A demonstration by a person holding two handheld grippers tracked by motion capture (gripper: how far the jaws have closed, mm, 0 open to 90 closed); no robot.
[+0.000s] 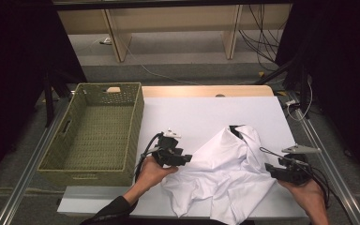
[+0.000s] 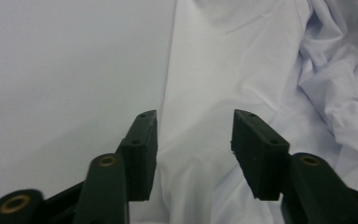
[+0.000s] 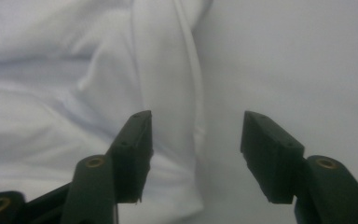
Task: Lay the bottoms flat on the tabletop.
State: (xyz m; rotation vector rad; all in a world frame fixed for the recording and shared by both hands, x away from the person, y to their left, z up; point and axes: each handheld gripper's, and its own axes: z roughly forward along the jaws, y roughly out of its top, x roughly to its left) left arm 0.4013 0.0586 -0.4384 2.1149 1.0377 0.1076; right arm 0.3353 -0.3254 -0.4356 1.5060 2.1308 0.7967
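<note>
A crumpled white shirt (image 1: 227,173) lies on the white-covered worktop (image 1: 192,112), well to the right of the woven green basket (image 1: 96,133), which stands open at the worktop's left edge; the shirt is the landmark for everything else. The left gripper (image 1: 180,158) sits at the shirt's left margin, its fingers (image 2: 142,144) spread wide with a long fold of the cloth running up between them, nothing yet pinched; the right gripper (image 1: 274,169) sits at the shirt's right margin, its fingers (image 3: 133,149) likewise wide, straddling a seamed edge of the shirt where it meets the bare worktop. The step in hand looks like taking hold of the shirt at both sides, probably to lift, spread or fold it; to do it well, each gripper should slide low along the cover so one finger goes under the fold, then close on a single firm hem rather than a loose bunch; both should close together and lift evenly, so that the cloth does not slip or drag the cover beneath it.
</note>
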